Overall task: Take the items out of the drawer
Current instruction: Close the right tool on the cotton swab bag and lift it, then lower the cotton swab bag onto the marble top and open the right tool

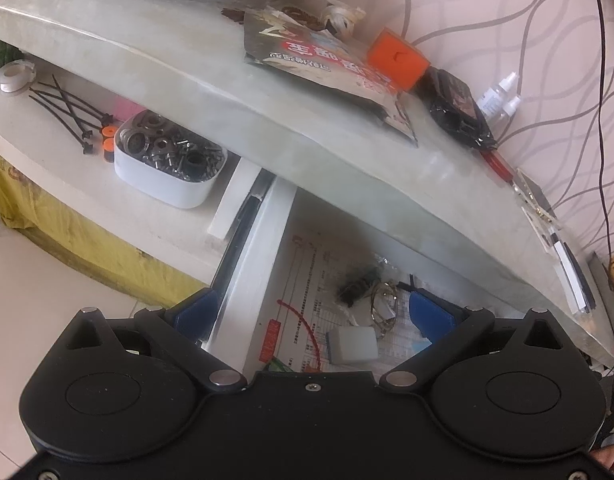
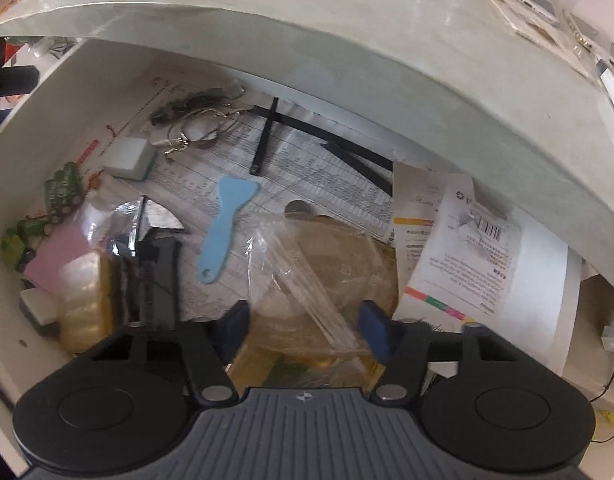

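Note:
The drawer [image 2: 47,120] stands pulled out under a pale stone countertop [image 2: 387,40]. My right gripper [image 2: 305,330] points steeply down into it, and its blue pads [image 2: 377,330] touch both sides of a crumpled clear plastic bag [image 2: 319,264] with something round and yellowish inside. Around the bag lie a light blue scraper [image 2: 227,220], a white block [image 2: 129,158], key rings [image 2: 199,128], green batteries [image 2: 63,188] and paper leaflets [image 2: 459,248]. My left gripper [image 1: 313,314] hangs wide open above the drawer's left wall [image 1: 247,272], holding nothing. The white block [image 1: 355,344] and key rings [image 1: 383,304] lie below it.
The countertop [image 1: 187,80] overhangs the back of the drawer and carries a printed packet [image 1: 327,68], an orange cube [image 1: 397,58], a black pouch [image 1: 455,108] and dropper bottles [image 1: 499,96]. A white box of metal washers [image 1: 167,160] and black cable ties [image 1: 67,108] sit on the lower shelf to the left.

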The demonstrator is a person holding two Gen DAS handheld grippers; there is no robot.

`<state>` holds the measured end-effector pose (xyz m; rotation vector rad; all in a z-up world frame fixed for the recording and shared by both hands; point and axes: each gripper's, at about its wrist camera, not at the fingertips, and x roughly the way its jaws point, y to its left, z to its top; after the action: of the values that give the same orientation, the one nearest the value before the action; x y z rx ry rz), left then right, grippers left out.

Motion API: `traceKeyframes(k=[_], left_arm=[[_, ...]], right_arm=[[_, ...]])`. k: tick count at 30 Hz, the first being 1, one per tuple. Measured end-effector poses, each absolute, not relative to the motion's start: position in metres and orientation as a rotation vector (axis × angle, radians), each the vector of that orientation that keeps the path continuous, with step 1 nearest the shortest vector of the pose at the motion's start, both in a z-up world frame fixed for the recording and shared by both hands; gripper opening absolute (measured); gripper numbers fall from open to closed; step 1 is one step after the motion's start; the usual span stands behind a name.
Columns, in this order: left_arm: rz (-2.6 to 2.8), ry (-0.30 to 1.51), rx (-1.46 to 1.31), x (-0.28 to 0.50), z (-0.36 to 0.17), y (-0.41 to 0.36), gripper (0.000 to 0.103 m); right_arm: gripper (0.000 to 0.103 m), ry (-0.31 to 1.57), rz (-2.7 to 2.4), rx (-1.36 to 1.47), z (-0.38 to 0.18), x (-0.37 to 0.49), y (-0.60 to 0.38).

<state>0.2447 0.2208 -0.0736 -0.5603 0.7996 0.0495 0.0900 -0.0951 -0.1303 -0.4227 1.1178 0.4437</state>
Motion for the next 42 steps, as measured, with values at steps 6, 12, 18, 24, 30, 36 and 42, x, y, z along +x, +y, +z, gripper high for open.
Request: traceKeyframes(k=[6, 12, 18, 24, 30, 36, 42], left_arm=[[0.051, 0.8, -0.566, 0.244, -0.074, 0.222, 0.103], [0.054, 0.803, -0.566, 0.245, -0.074, 0.221, 0.103], [0.06, 0.808, -0.568, 0.245, -0.074, 0.222, 0.103], [0.063, 0.806, -0.568, 0.245, -0.074, 0.221, 0.103], [0.063, 0.797, -0.571, 0.243, -0.074, 0.222, 0.103], [0.06, 0.794, -0.575, 0.243, -0.074, 0.223, 0.103], [0.051, 0.802, -0.572, 0.245, -0.074, 0.222, 0.103]], right_arm=[[0.035, 1.074, 0.443, -0.392, -0.119, 0.079, -0.096], [0.027, 1.003, 0.455, -0.39, -0.092, 0.057, -0.093], [0.026, 0.867, 0.457, -0.382, -0.033, 0.037, -0.091], [0.026, 0.676, 0.355, -0.374, 0.023, 0.058, -0.096], [0.026, 0.608, 0.151, -0.366, 0.021, 0.152, -0.105], [0.037, 0.665, 0.089, -0.315, -0.013, 0.212, -0.115], [0.053, 0.679, 0.116, -0.265, -0.02, 0.2, -0.123]])
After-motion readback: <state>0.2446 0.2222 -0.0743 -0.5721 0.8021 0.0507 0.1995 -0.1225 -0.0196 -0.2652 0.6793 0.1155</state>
